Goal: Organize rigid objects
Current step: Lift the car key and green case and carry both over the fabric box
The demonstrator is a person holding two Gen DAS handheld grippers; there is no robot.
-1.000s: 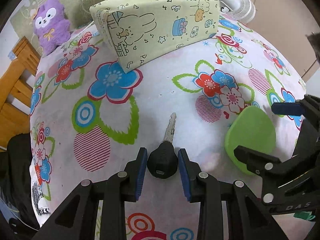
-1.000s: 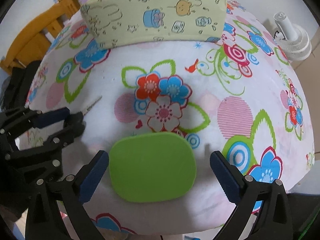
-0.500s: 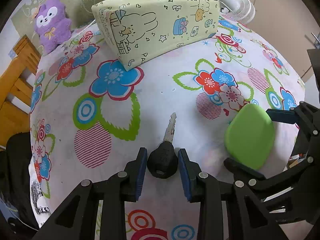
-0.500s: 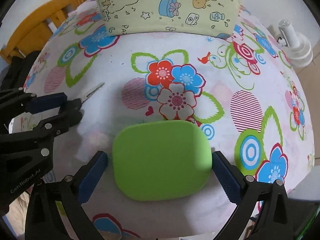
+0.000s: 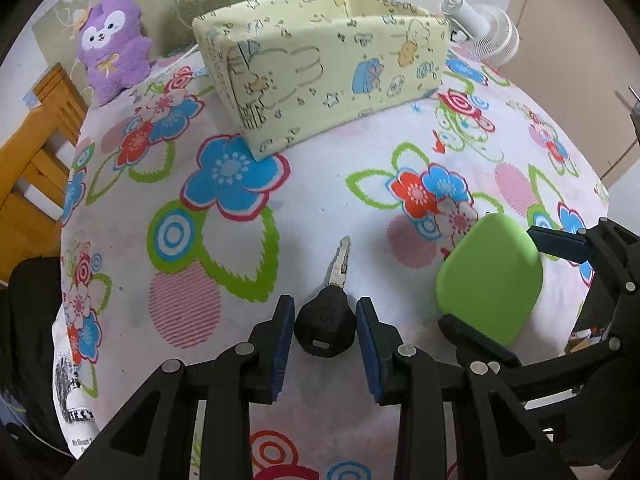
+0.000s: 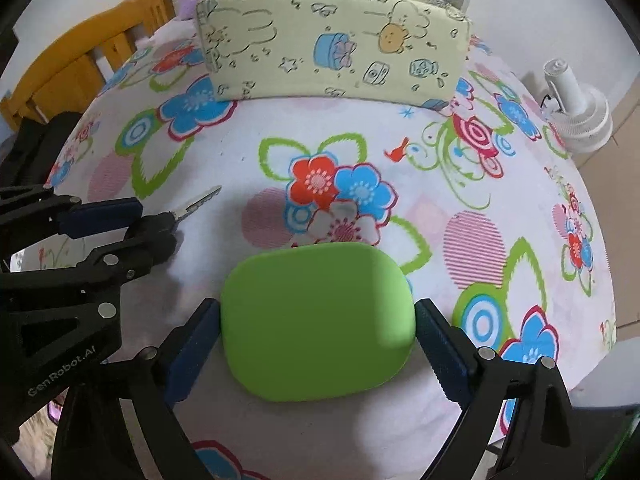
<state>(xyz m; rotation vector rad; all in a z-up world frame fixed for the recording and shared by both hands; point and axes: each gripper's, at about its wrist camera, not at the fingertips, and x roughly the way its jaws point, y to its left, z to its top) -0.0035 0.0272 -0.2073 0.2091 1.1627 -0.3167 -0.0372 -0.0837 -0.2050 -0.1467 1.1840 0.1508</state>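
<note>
Neither thing has reached the box yet, so the sorting looks barely begun. The left tongs [image 5: 325,330] are clamped on the black head of the key [image 5: 326,324], whose metal blade points away toward about twelve o'clock in the left wrist view; the key seems to lie on the flowered cloth of the tabletop [image 5: 320,208], though I cannot tell for sure whether it is lifted at all. The right tongs [image 6: 318,322] have just been closing, and the green pad [image 6: 318,312], a flat rounded slab, sits between them with the blue pads [image 6: 438,340] right against its two short edges; they appear to press on it, so I judge the grip made or all but made. In the left view that pad sits at about three o'clock from the key, near it but apart. The pale yellow cloth box [image 5: 320,60] printed with rabbits stands at twelve o'clock, well apart from both things, its open top partly seen and nothing in it that I can make out. A purple plush toy [image 5: 114,44] sits at about ten o'clock and a small white fan [image 5: 486,36] at about one o'clock behind the box. What is left, by my reading: lift both things, carry them to the box and let them go inside.
</note>
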